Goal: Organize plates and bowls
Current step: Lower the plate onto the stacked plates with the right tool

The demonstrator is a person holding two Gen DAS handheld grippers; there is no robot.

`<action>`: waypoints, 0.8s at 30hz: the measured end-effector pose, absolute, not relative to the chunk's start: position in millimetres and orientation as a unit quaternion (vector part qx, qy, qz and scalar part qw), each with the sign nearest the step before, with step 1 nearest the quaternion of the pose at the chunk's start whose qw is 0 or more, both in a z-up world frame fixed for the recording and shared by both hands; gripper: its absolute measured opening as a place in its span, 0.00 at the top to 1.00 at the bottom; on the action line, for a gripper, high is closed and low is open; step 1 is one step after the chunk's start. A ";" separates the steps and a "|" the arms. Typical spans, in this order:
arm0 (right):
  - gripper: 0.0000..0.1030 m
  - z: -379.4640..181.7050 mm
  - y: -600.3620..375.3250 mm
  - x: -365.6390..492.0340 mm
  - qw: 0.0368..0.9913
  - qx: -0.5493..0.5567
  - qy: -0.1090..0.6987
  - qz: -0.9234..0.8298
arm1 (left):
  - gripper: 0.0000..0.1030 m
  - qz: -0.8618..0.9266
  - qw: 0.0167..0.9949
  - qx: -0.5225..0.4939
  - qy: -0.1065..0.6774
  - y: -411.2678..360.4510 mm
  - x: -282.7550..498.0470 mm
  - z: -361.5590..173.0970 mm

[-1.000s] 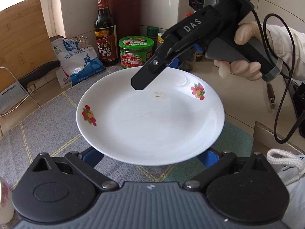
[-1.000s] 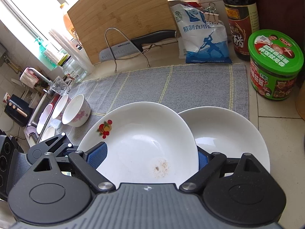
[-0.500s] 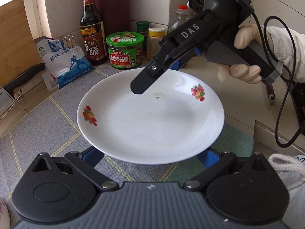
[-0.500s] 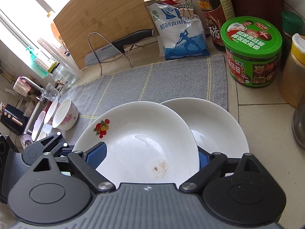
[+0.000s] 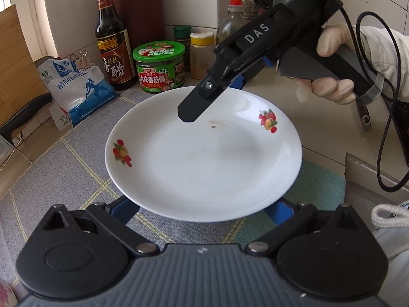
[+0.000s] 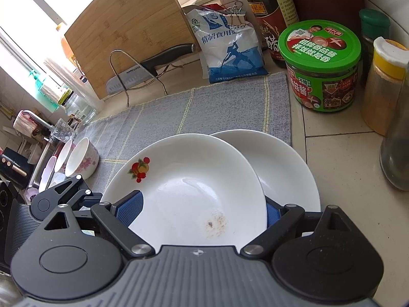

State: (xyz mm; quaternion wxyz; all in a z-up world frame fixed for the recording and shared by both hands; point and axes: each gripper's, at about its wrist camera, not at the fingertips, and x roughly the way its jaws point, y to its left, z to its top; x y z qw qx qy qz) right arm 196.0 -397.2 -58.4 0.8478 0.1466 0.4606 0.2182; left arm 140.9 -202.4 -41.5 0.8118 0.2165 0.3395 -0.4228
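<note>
White round ceramic plate with fruit decals [image 5: 204, 158] held level, both claws spread beneath, cradling its rim: left claw [image 5: 202, 212], right claw [image 6: 202, 211]. Second plain white plate [image 6: 286, 174] underneath: likely stacking target.

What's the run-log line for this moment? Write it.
plate above mat | left gripper: jaws spread under near rim | right gripper: jaws straddle far rim, grip unclear | second plate on counter

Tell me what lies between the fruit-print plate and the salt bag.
Only bare grey mat lies between the plate and the salt bag, seen in the right wrist view.
</note>
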 end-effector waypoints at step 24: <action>0.07 -48.6 -414.1 161.5 0.863 0.154 0.456 0.152 | 0.02 -0.450 0.798 0.225 0.332 -210.9 161.4 -52.1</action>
